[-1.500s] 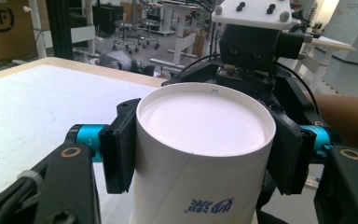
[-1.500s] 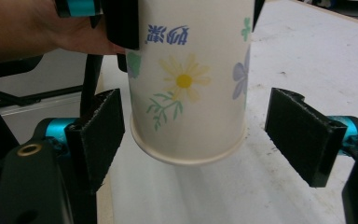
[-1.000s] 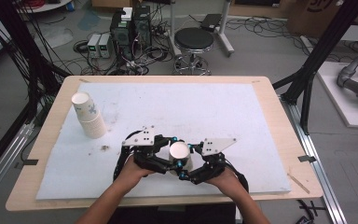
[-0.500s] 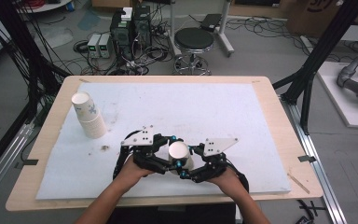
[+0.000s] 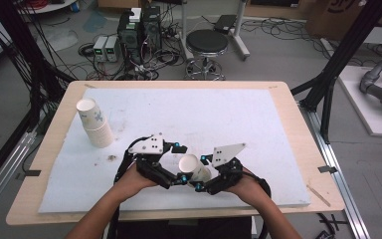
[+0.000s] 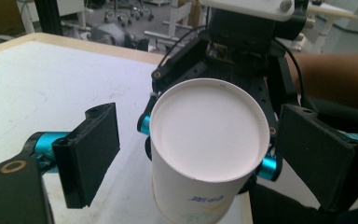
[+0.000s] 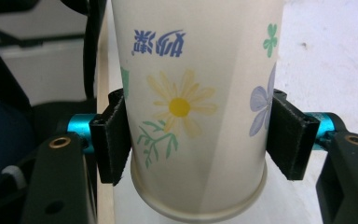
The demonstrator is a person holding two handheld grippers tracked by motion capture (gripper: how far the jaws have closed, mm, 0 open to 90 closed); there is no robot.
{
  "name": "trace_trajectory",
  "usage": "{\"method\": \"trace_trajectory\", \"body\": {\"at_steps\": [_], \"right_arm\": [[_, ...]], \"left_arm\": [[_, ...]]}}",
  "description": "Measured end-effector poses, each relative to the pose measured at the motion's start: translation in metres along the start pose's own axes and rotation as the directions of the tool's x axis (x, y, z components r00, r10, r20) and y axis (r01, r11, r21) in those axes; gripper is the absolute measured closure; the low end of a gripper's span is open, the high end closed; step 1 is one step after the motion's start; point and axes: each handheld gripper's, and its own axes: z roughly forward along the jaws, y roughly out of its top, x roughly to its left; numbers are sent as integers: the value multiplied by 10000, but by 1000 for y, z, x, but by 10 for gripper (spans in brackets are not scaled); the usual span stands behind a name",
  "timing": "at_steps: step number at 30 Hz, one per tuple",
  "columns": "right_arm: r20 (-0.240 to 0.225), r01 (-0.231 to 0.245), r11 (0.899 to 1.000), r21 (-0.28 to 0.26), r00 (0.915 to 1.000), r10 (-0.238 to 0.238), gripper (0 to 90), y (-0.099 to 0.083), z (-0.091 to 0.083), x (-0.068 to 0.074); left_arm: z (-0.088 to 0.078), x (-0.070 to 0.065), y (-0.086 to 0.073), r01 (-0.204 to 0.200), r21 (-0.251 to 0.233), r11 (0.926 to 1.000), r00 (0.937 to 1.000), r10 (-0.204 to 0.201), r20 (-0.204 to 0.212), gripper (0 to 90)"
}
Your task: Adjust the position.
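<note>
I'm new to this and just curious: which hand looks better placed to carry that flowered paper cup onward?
The right. Its tool is clamped on the flowered cup, pads pressing both sides. The left tool has just been opening; its pads stand clear of the cup.

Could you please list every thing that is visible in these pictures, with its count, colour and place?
paper cup: one, white with printed flowers, between the two grippers near the table's front edge, clamped by the right gripper
cup stack: one stack, white with a printed pattern, upside down at the mat's left side
mat: one, white, covers most of the table top
table: one, light wood
stool: one, black seat, on the floor behind the table
computer boxes: a few, dark and grey, on the floor among cables
left gripper: one, black with blue joints, jaws open on either side of the paper cup's base, having just opened
right gripper: one, black, shut on the paper cup's sides
</note>
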Motion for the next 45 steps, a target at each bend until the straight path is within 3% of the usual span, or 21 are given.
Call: {"method": "trace_trajectory", "body": {"at_steps": [5,13,19,21,23,25,37,40,45], "right_arm": [[-160,494,9937,1009,9987,-480,323,12,0,-2],[-280,934,9781,1861,9956,-897,321,22,1,-3],[-194,1219,9591,2556,9925,-1210,321,26,3,-1],[-293,1362,9469,2911,9906,-1335,321,29,5,0],[-329,1395,9442,2983,9902,-1359,321,29,6,0],[-352,1560,9297,3337,9876,-1530,321,32,7,1],[-619,1830,9019,3912,9830,-1726,321,36,12,5],[-671,1822,9018,3919,9832,-1695,321,36,13,6],[-694,1809,9009,3945,9835,-1671,321,35,12,5]], "left_arm": [[-2,0,3,-156,553,9984,9998,151,91,140],[0,-1,3,-257,1042,9942,9996,242,158,141],[4,-1,2,-359,1591,9866,9993,332,197,143],[7,-1,1,-368,1836,9823,9991,322,279,145],[8,-1,1,-385,1909,9809,9990,333,300,146],[9,-1,1,-403,2073,9775,9989,342,334,150],[14,0,-1,-466,2406,9695,9969,298,729,260],[14,0,-1,-633,2463,9671,9950,423,900,335],[14,-1,-1,-836,2441,9662,9939,631,909,353]]}}
